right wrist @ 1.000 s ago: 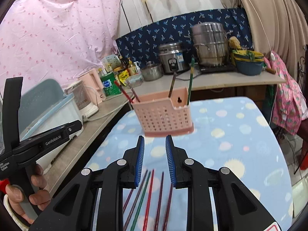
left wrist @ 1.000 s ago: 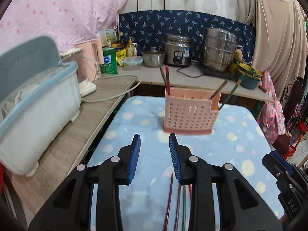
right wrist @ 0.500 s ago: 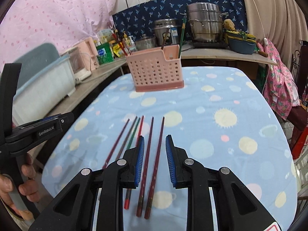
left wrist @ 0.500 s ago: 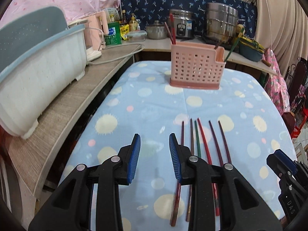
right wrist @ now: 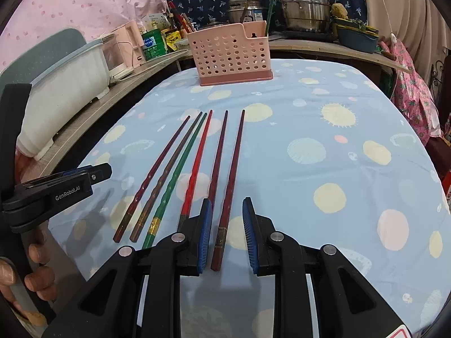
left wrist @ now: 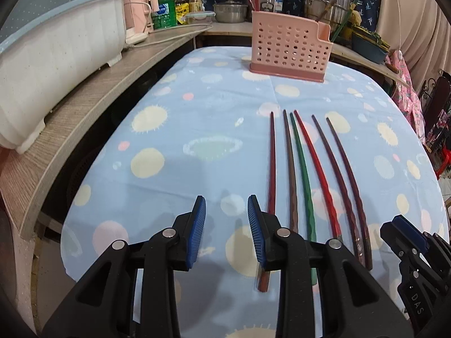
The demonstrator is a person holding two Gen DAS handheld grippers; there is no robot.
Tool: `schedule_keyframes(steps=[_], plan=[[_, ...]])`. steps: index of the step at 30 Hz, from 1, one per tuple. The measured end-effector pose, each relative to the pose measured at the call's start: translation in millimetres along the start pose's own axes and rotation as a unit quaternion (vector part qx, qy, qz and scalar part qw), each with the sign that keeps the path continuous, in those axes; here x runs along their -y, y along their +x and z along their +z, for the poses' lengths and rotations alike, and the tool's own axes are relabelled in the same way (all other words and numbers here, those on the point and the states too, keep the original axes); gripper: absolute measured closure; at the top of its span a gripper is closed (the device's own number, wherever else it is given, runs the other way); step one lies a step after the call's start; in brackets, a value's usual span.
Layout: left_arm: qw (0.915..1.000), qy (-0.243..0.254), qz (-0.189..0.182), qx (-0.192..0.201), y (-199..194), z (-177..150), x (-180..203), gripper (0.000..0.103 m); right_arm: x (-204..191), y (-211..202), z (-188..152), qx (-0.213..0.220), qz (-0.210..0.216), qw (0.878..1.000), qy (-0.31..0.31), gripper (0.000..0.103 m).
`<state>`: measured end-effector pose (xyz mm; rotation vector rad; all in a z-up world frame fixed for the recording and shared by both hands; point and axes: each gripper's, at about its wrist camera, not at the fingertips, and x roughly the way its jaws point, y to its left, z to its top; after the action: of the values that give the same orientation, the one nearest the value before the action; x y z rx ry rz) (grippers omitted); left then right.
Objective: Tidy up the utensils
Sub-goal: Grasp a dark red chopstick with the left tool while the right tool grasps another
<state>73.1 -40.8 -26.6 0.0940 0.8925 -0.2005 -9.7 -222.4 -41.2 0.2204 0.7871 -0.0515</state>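
Note:
Several chopsticks lie side by side on the blue spotted tablecloth (left wrist: 174, 152): dark red ones, a brown one, a green one (left wrist: 303, 169) and a bright red one (right wrist: 197, 163). A pink perforated utensil basket (left wrist: 289, 49) stands at the far end and holds a few chopsticks; it also shows in the right wrist view (right wrist: 229, 53). My left gripper (left wrist: 227, 229) is open and empty, just left of the leftmost chopstick (left wrist: 271, 163). My right gripper (right wrist: 225, 231) is open, low over the thick end of the rightmost chopstick (right wrist: 229, 186), which lies between its fingers.
A wooden counter (left wrist: 84, 104) runs along the left with a white and blue dish bin (left wrist: 56, 45). Pots, a rice cooker (right wrist: 245, 8), bottles and a pink kettle stand at the back. A pink cloth (right wrist: 408, 84) hangs at the right.
Both grippers have pulled back from the basket and dropped toward the near ends of the chopsticks. The whole row of chopsticks has come into view. Both stay open.

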Motion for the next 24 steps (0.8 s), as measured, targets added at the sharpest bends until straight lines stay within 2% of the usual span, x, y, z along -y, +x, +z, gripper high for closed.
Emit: schedule_keyframes(steps=[11, 24], plan=[[0.9997, 0.001, -0.014, -0.021, 8, -22, 3, 0.058, -8, 13, -17, -0.021, -0.002, 1.000, -0.004, 0.080], [0.9993, 0.010, -0.022, -0.028, 12, -32, 8, 0.056, -1, 11, -22, -0.020, -0.011, 1.000, 0.002, 0.085]])
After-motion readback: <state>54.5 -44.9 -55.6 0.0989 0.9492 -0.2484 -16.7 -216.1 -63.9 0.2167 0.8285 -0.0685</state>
